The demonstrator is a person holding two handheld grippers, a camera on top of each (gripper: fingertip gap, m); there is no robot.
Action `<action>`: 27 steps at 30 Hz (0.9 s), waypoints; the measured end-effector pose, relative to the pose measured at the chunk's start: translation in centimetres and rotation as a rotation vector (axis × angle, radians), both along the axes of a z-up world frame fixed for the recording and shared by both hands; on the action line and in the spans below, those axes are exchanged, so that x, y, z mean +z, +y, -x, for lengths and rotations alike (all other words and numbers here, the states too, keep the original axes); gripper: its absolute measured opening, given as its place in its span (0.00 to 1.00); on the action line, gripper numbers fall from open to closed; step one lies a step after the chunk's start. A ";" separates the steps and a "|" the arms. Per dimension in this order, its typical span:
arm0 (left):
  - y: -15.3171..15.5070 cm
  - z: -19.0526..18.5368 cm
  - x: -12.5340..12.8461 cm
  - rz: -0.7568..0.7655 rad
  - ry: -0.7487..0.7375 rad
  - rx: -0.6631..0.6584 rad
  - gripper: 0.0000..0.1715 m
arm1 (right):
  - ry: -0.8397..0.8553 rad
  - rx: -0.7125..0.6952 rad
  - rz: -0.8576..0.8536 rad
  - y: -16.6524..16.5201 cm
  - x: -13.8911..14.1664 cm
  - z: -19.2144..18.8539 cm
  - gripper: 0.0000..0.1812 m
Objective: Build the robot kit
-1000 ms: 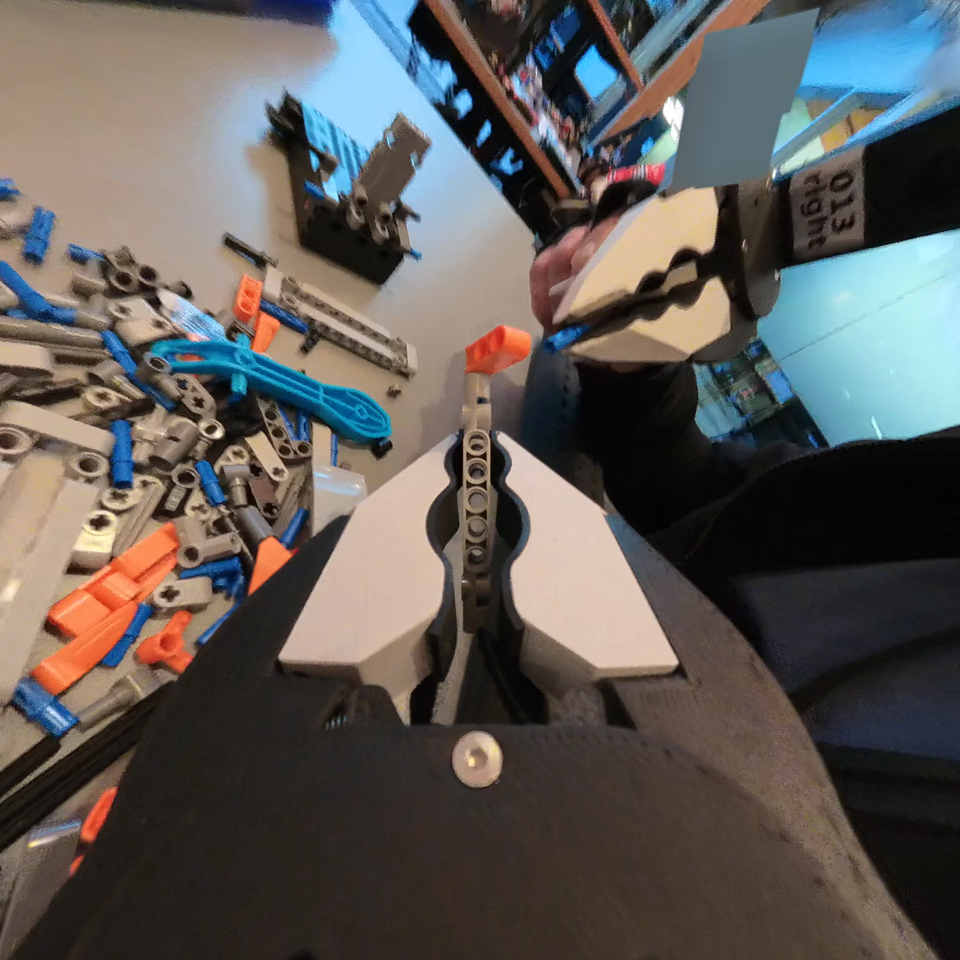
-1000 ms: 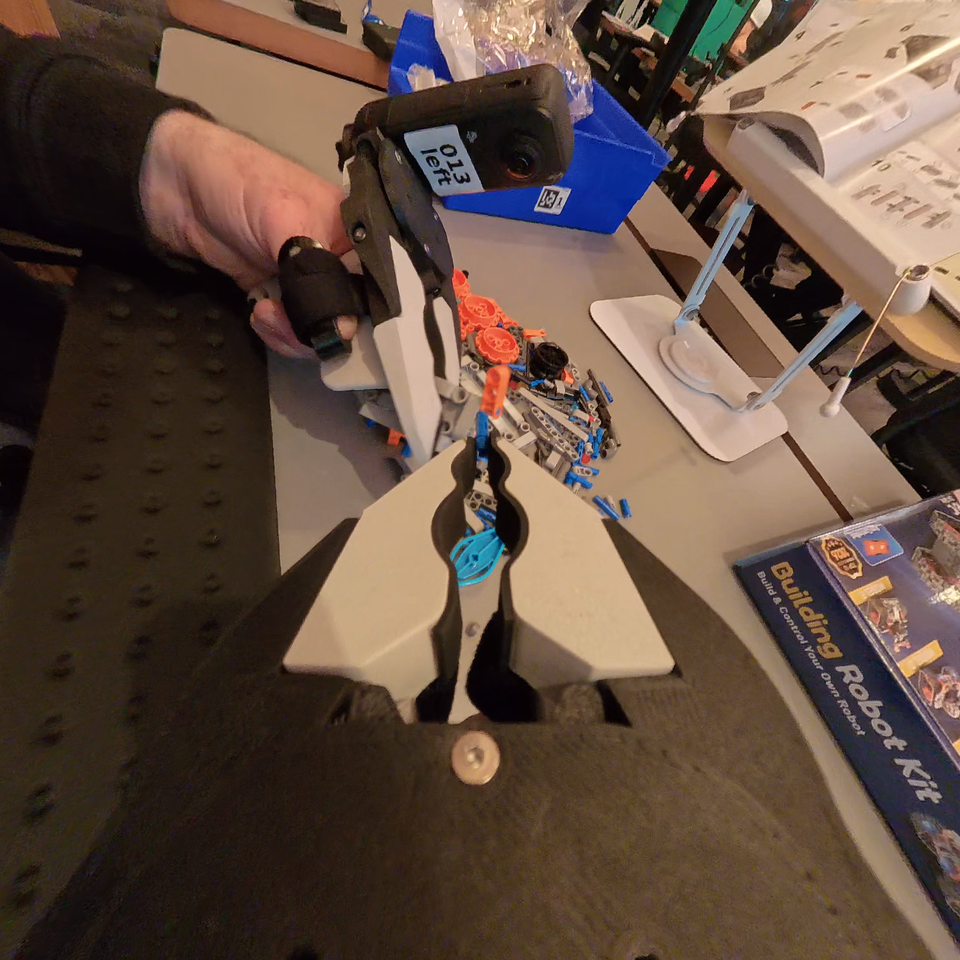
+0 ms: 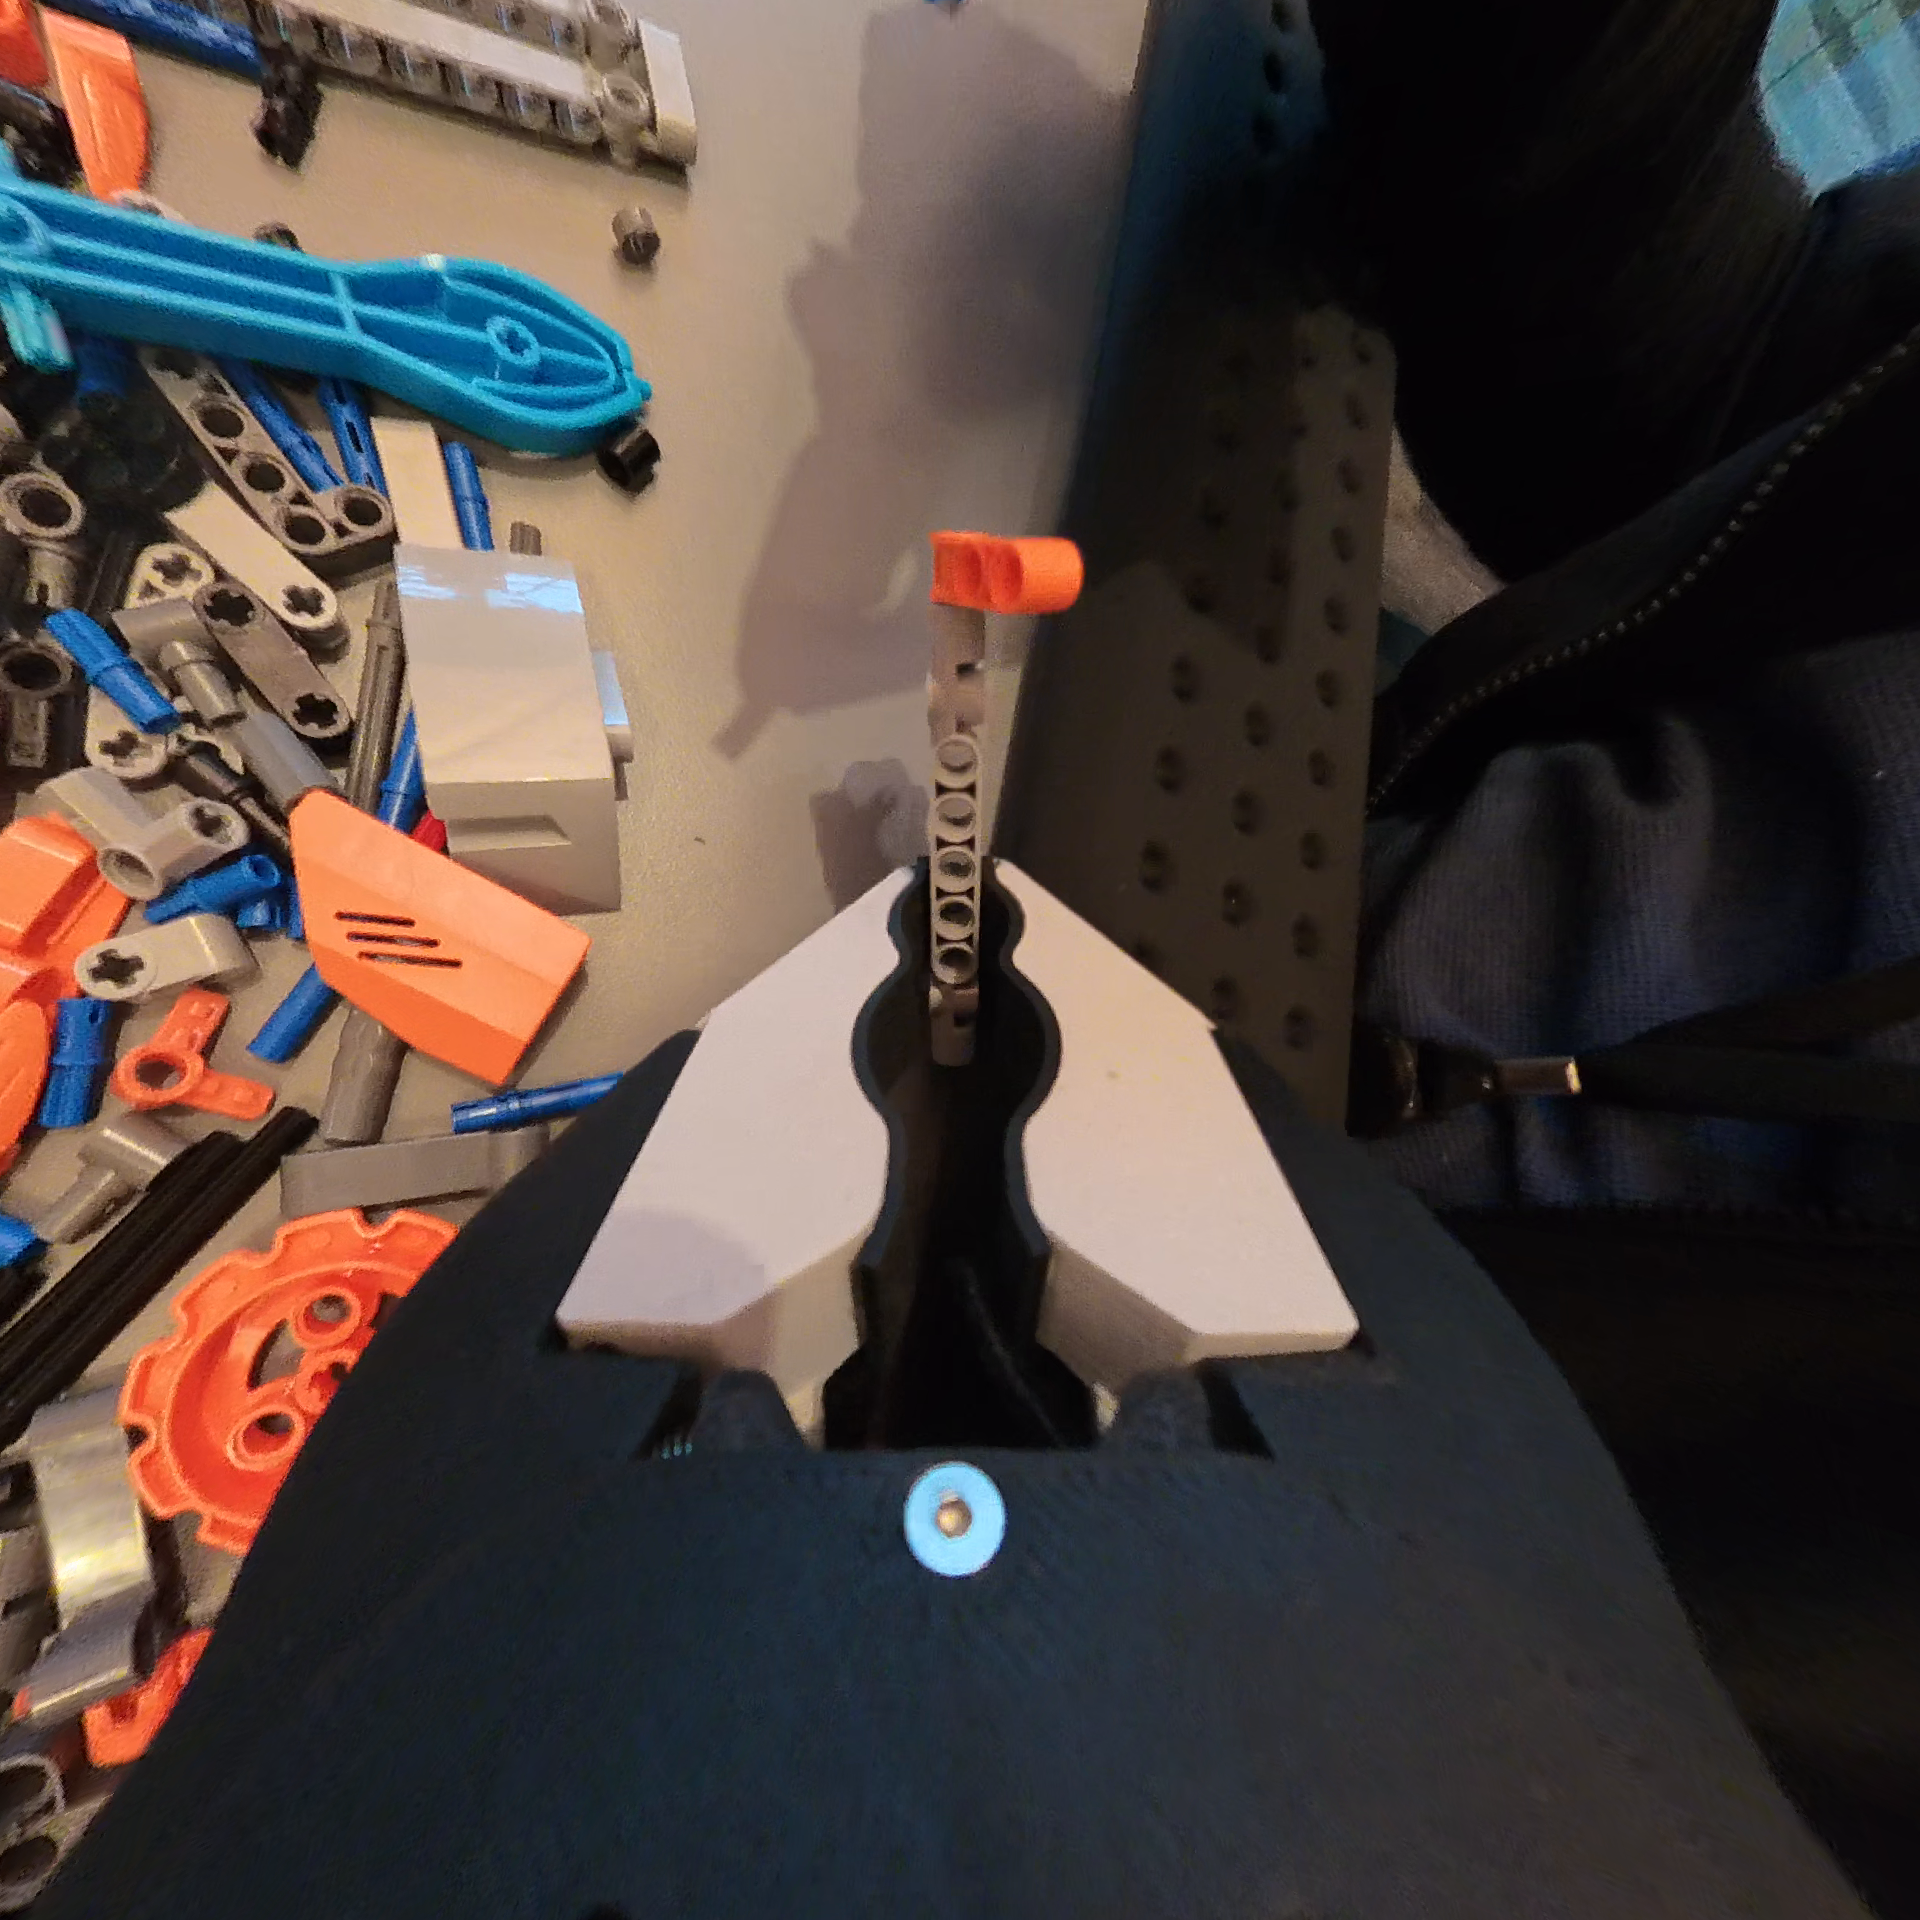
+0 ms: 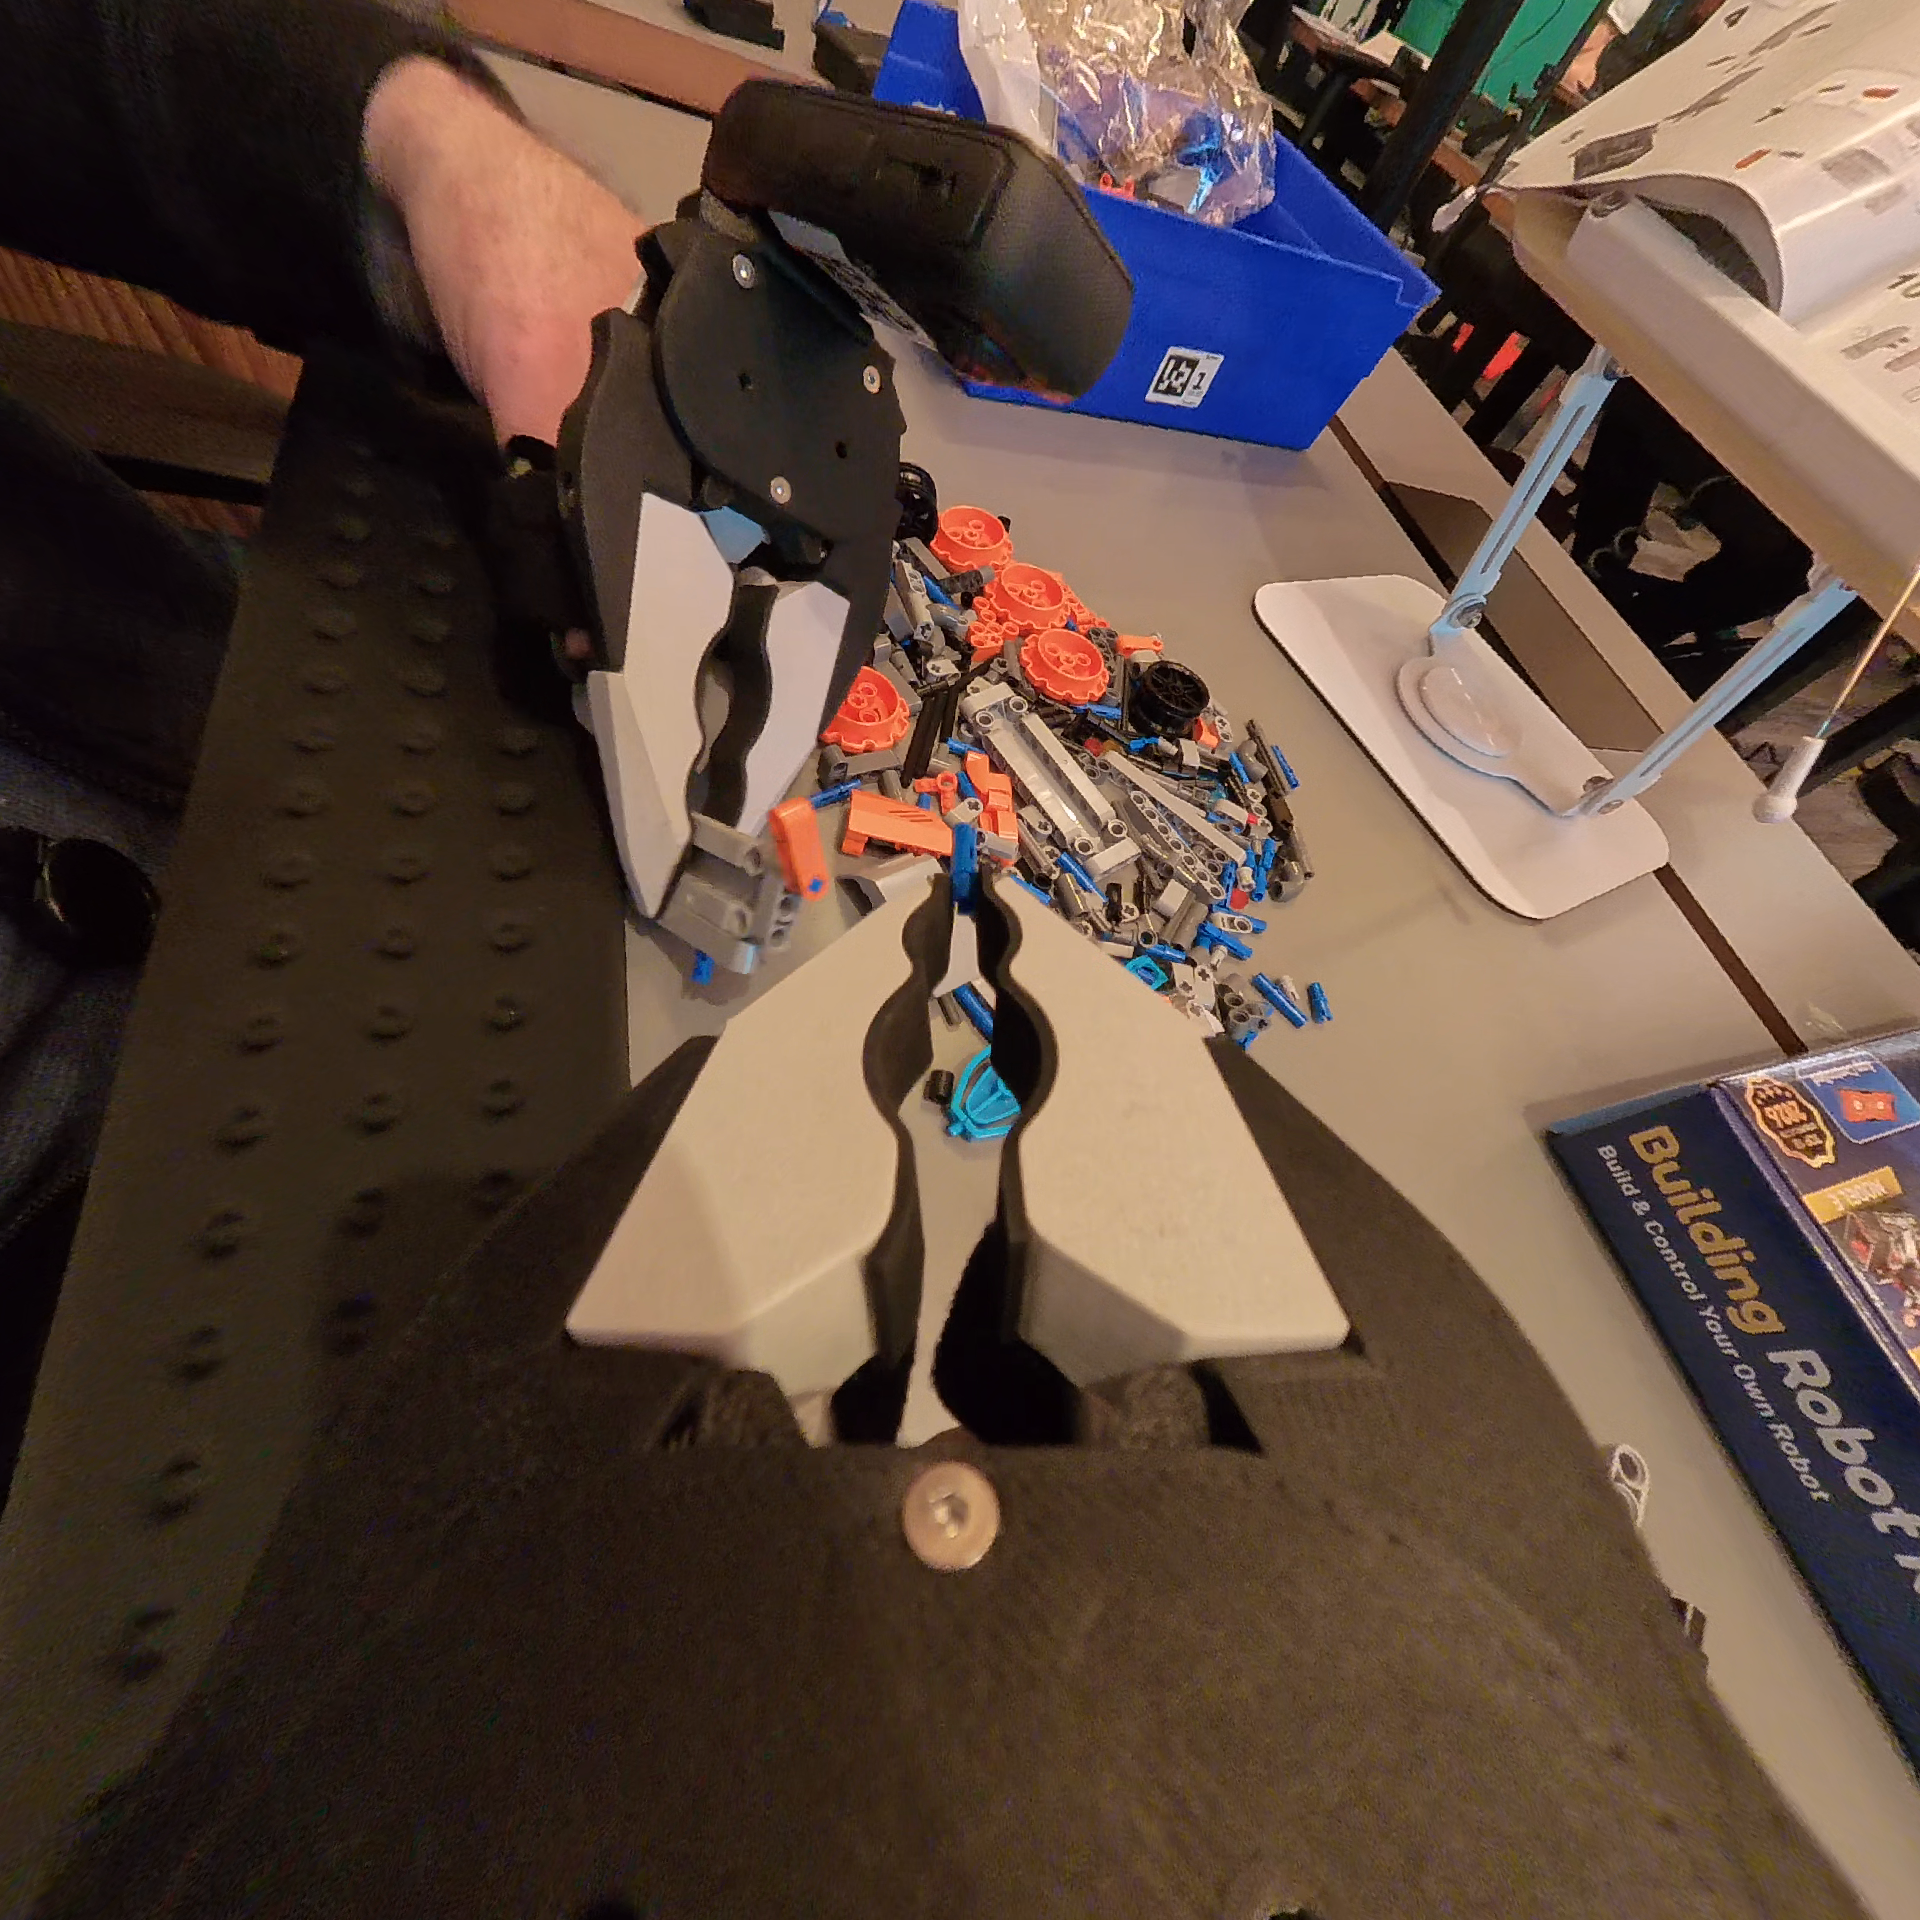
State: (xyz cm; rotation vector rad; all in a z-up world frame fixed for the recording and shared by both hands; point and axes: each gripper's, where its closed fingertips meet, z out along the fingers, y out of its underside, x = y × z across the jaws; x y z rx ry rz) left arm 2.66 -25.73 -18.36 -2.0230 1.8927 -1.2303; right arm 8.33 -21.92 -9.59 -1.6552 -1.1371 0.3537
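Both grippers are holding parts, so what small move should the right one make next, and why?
Probably ease the right gripper leftward to line its blue pin up with the orange connector. The left gripper clamps the grey beam carrying that connector, and in the right wrist view pin and connector sit apart, connector left of the tips.

bare grey table (image 3: 914, 343) at 12 o'clock, heap of loose parts (image 3: 229, 790) crowding 9 to 11, studded black mat (image 3: 1247, 727) at 1
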 end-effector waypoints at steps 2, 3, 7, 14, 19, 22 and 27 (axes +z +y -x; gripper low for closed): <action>0.6 -0.7 1.6 0.073 -0.095 0.064 0.04 | 0.032 0.000 -0.005 -0.2 0.6 0.0 0.01; 0.9 -1.1 2.8 0.114 -0.161 0.094 0.03 | 0.053 0.001 -0.007 -0.3 0.9 -0.1 0.01; 2.5 -1.9 7.1 0.261 -0.416 0.212 0.03 | 0.123 0.000 -0.018 -0.8 2.1 0.0 0.01; 3.1 -2.1 12.1 0.527 -0.727 0.267 0.03 | 0.117 0.007 -0.044 -1.1 2.5 2.8 0.01; 3.5 -1.8 12.7 0.588 -0.772 0.269 0.03 | 0.148 -0.014 -0.082 -0.5 3.8 3.1 0.01; 3.3 -1.9 12.7 0.596 -0.771 0.253 0.03 | 0.145 -0.016 -0.087 -0.2 4.1 3.0 0.01; 3.5 -1.8 12.8 0.634 -0.777 0.249 0.03 | 0.120 0.008 -0.096 -0.2 4.1 3.4 0.01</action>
